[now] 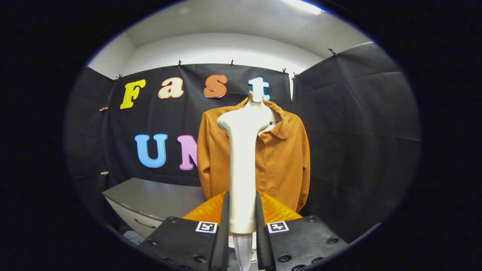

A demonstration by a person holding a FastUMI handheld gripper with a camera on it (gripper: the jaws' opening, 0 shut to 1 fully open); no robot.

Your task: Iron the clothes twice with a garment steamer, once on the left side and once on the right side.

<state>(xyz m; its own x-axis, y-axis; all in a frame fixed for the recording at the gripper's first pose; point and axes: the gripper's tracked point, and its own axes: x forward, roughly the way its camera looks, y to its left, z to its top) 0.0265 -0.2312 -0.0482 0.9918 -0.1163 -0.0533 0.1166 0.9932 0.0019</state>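
Gripper (pixel 242 226) fingers clamped on garment steamer (pixel 241 158) handle, low on shaft. I judge steamer rigid, smooth, top-heavy: keep low firm grip. Orange shirt (pixel 282 162) hangs beyond head; soft, yields.

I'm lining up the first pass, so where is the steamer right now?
In the gripper view, the white garment steamer stands upright, clamped between the gripper fingers, its head raised in front of the orange jacket hanging just beyond.
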